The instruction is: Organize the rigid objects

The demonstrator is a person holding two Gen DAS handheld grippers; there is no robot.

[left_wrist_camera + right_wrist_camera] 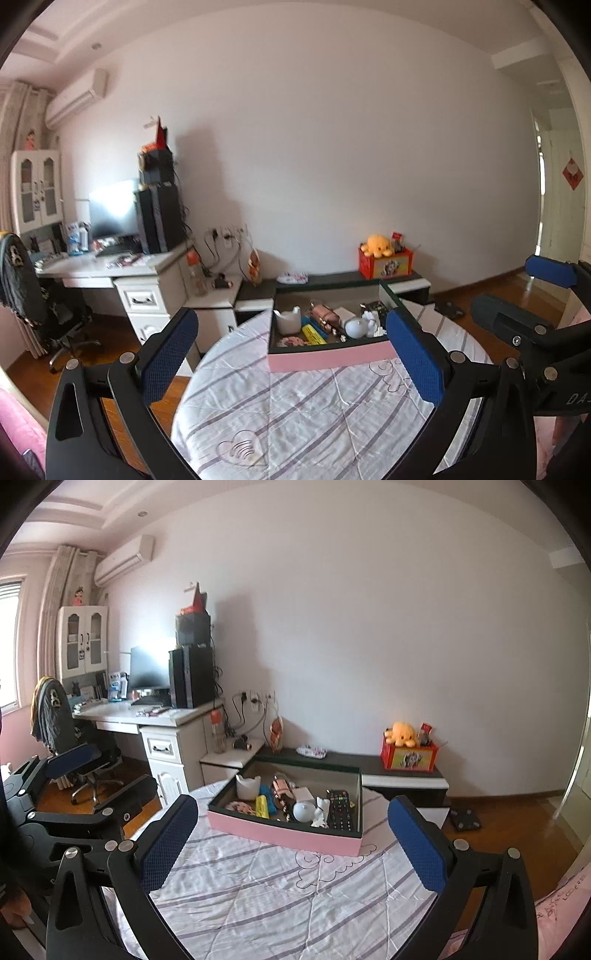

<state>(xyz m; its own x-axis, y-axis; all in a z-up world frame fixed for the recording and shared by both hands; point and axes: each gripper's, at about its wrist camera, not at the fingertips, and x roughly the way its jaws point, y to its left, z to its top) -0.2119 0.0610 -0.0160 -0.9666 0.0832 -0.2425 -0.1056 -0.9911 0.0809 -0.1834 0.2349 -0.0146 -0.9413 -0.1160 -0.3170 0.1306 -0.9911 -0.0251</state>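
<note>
A pink box (328, 360) (280, 832) sits on a striped white bedsheet (306, 413) (280, 893). It holds several small things: a white cup (287, 320) (246, 787), a yellow block (313, 334) (262, 806), a white round lamp (356, 328) (303, 811), a rose-gold toy (325, 314) (281, 791) and a black remote (340, 809). My left gripper (291, 360) is open and empty, held above the sheet in front of the box. My right gripper (293, 843) is open and empty, also in front of the box. The right gripper shows at the right of the left wrist view (532, 295).
A white desk (155, 716) with a monitor, a computer tower and a chair (59, 716) stands at the left wall. A low dark shelf (369, 764) behind the bed carries a red box with a yellow plush (404, 734). Wooden floor lies to the right (509, 808).
</note>
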